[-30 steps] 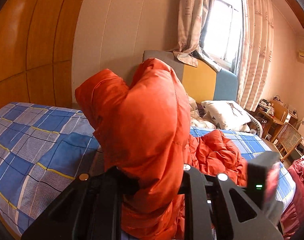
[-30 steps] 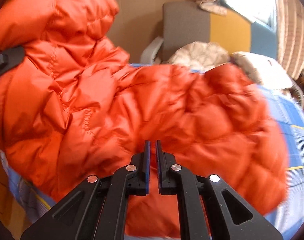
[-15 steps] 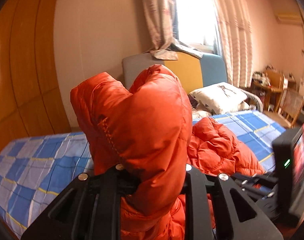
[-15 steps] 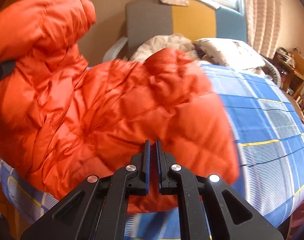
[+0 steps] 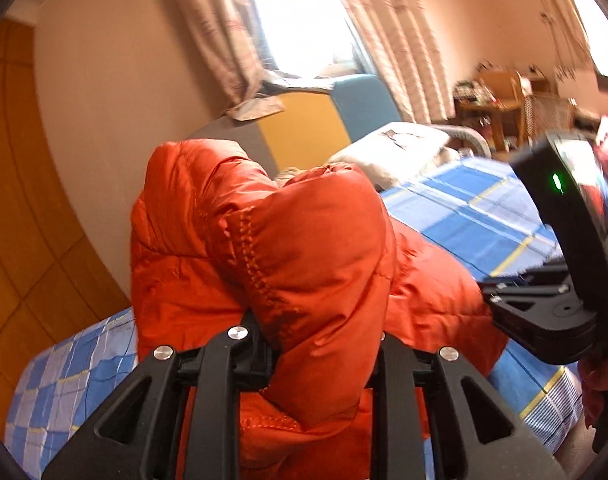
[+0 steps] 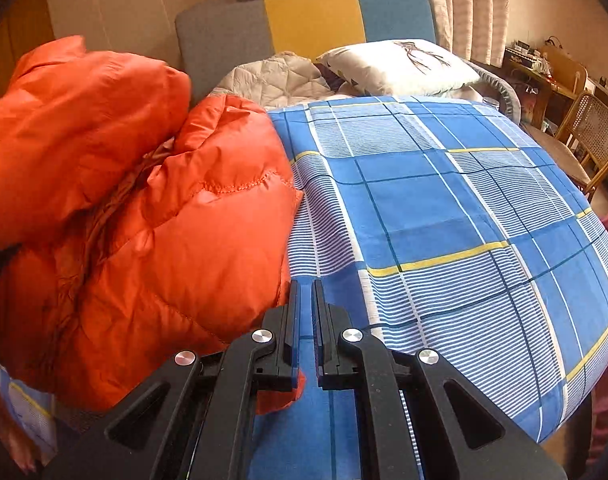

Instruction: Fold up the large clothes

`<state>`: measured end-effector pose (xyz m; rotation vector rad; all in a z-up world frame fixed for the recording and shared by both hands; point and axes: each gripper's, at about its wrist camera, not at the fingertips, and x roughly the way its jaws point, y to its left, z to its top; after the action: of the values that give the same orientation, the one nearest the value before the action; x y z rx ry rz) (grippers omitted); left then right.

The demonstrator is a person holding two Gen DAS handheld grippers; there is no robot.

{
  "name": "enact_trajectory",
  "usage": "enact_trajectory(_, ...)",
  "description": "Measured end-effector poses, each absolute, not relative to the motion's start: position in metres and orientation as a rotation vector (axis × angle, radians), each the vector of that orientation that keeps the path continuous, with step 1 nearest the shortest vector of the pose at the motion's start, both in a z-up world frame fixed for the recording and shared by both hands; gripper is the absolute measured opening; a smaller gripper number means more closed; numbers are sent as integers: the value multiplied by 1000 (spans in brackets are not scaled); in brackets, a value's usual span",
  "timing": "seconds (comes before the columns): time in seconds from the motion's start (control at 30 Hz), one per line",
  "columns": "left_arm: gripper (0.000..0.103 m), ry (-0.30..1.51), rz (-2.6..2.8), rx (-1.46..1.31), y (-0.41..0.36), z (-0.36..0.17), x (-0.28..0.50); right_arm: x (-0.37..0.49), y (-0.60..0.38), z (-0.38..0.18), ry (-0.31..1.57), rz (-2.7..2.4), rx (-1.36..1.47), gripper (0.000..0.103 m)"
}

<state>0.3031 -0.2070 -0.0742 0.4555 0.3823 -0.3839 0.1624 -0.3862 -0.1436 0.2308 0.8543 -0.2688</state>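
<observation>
One puffy, quilted orange down jacket (image 5: pixel 315 264) lies bunched on the left part of the bed, on one blue, white and yellow checked bedsheet (image 6: pixel 443 216) — part of it is lifted clear of the sheet. In the left wrist view the left gripper (image 5: pixel 323 344) has a thick fold of that jacket clamped between its two black fingers (image 5: pixel 240 360), the padding bulging up and over them. To the right in that view sits the black body of the right gripper (image 5: pixel 543 312), with one green light lit on the device above it. In the right wrist view the jacket fills the left half, its lower edge running under the left finger; the right gripper's (image 6: pixel 305 320) two fingers stand almost together with only a narrow slit between them, and whether any cloth is pinched there I cannot tell. At the head of the bed stand one grey, yellow and blue headboard (image 6: pixel 315 20), one beige quilted cover (image 6: pixel 276 80) and — rightmost — one white printed pillow (image 6: pixel 399 66).
</observation>
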Motion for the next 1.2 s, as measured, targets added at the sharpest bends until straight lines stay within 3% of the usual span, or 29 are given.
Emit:
enact_trajectory(0.4,27,379,-467,560,-242,-125,272,139,-406,-109,755,-206,239,7)
enact_trajectory(0.7,28,382,-489,537,-242,-136,268,167,-371,-59,691,284,208,7)
enact_trajectory(0.97,31,369,-512,567,-240,-130,271,211,-365,-101,944,156,75,7)
enact_trajectory(1.2,35,411,-553,488,-204,-110,247,198,-356,-135,941,58,53,2)
